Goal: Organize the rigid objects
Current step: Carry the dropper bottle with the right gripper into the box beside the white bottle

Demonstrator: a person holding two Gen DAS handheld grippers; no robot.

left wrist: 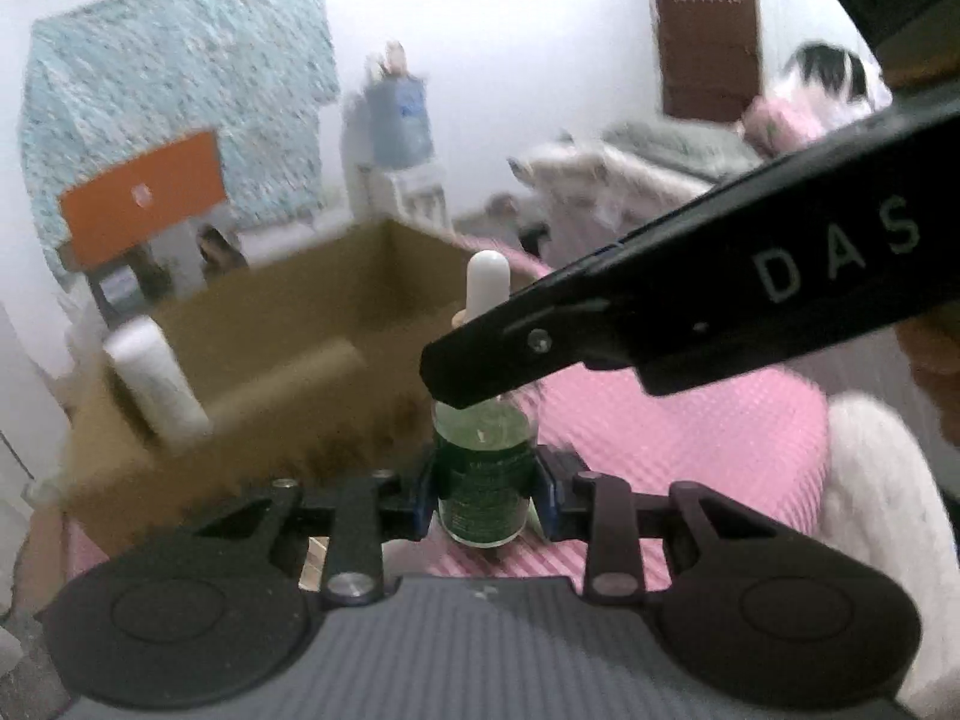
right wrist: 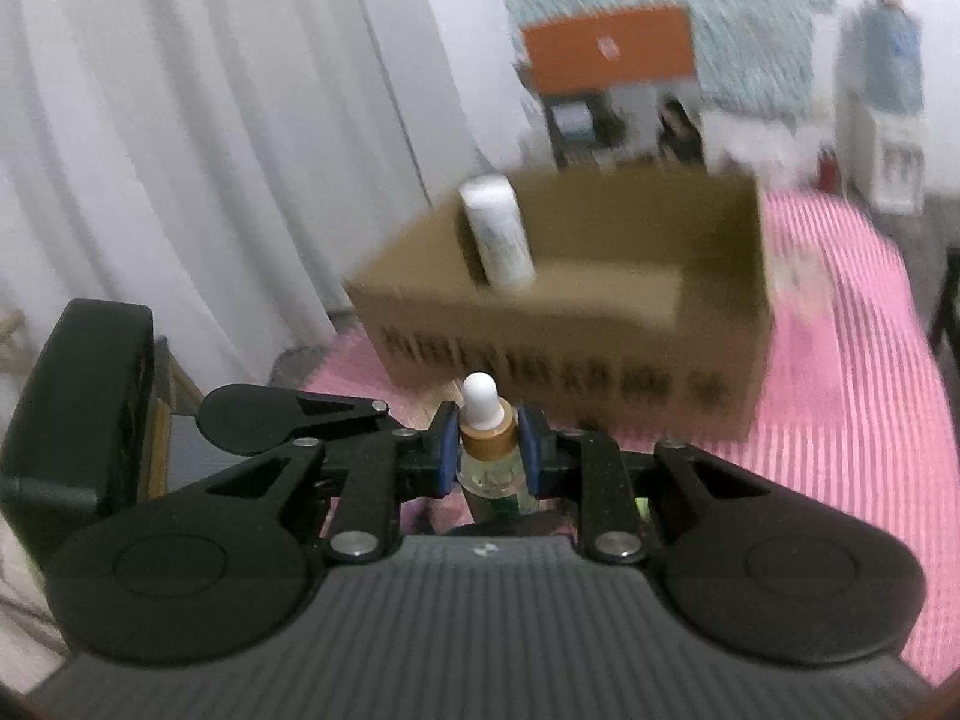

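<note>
Dropper bottle stands upright between both tools: left hand-held gripper clamps its green body, right hand-held gripper pinches its gold collar, just before the cardboard box on pink bedding

A lived-in bedroom is shown, pink bedspread spread under the cardboard box, white curtains hung left of it, bedding heaped beyond.
</note>
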